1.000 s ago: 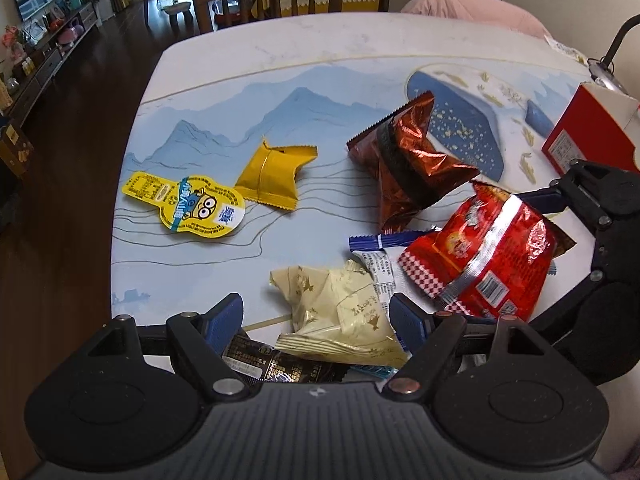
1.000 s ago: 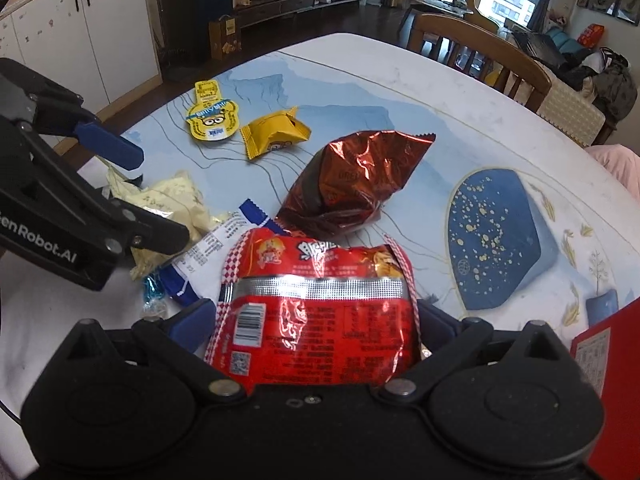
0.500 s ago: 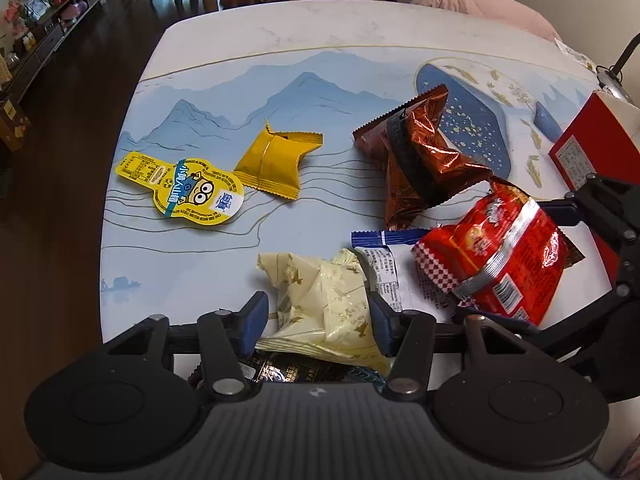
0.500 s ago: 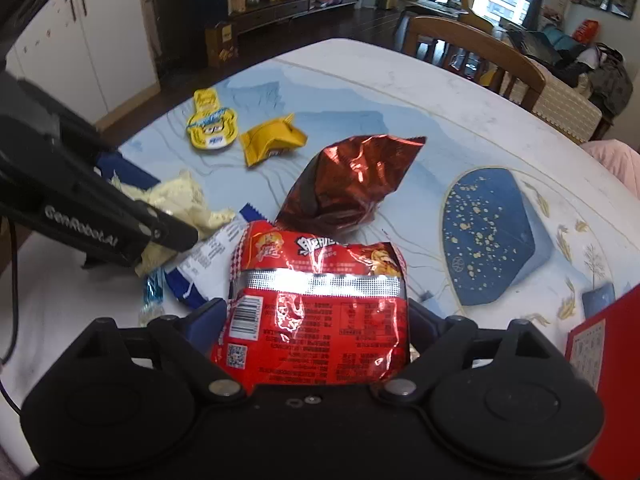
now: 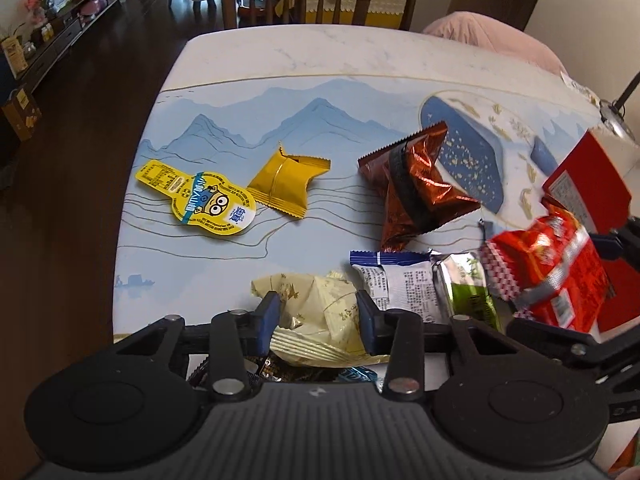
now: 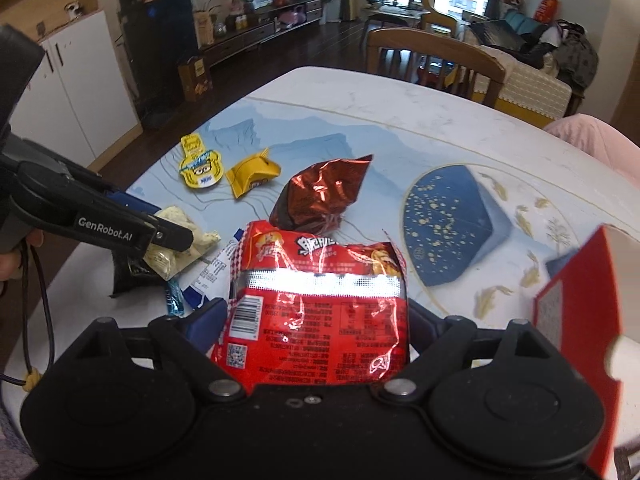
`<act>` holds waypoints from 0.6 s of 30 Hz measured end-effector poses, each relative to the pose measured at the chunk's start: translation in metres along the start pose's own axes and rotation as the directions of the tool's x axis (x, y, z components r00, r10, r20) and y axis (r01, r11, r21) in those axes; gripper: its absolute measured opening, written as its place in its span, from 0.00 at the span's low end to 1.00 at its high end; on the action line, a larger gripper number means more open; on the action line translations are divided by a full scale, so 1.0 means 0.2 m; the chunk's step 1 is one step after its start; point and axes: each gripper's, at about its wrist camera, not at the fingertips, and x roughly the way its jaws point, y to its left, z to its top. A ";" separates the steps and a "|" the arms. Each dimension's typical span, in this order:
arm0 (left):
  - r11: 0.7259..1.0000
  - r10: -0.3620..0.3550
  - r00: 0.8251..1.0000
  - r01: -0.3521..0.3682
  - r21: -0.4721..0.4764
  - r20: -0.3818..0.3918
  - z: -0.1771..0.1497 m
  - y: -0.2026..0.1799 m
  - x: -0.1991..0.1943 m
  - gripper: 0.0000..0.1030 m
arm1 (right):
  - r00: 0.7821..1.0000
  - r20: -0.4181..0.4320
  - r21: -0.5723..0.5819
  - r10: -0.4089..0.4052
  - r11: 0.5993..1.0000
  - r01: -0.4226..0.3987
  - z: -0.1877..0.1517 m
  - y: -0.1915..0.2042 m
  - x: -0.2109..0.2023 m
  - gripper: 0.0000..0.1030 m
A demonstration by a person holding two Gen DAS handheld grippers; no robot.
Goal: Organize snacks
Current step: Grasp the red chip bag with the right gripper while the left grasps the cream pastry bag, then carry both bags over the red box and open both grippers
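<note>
My left gripper [image 5: 318, 322] is shut on a cream snack packet [image 5: 316, 320] at the table's near edge; both show in the right wrist view, the gripper [image 6: 172, 236] and the packet [image 6: 180, 248]. My right gripper [image 6: 312, 320] is shut on a red chip bag [image 6: 316, 312] and holds it above the table; the bag also shows at the right of the left wrist view [image 5: 548, 268]. On the table lie a brown foil bag [image 5: 416, 184], a yellow packet [image 5: 286, 184], a yellow Minion pack [image 5: 200, 198], a white-and-blue packet [image 5: 400, 284] and a green packet [image 5: 470, 296].
A red box [image 6: 580, 320] stands at the right, close to the red chip bag. A wooden chair [image 5: 298, 0] stands at the table's far side. The table's left edge [image 5: 132, 168] drops to a dark floor. Dark wrappers [image 5: 280, 372] lie under the cream packet.
My left gripper has closed from open onto the cream packet. My right gripper has lifted the red chip bag up and right, uncovering the green packet.
</note>
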 end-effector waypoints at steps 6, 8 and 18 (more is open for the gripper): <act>0.999 -0.015 1.000 0.016 -0.034 0.018 -0.02 -0.01 -0.09 0.36 | 1.000 0.026 0.039 -0.012 0.999 0.011 -0.02 -0.03 -0.16 0.88; 0.998 -0.028 0.999 0.029 -0.049 0.019 -0.02 -0.01 -0.12 0.36 | 0.999 0.032 0.048 -0.012 0.999 0.010 -0.02 -0.04 -0.21 0.88; 0.991 -0.100 0.993 0.105 -0.078 0.059 -0.01 -0.14 -0.34 0.36 | 0.998 0.051 0.061 -0.045 0.997 0.042 -0.07 -0.11 -0.46 0.88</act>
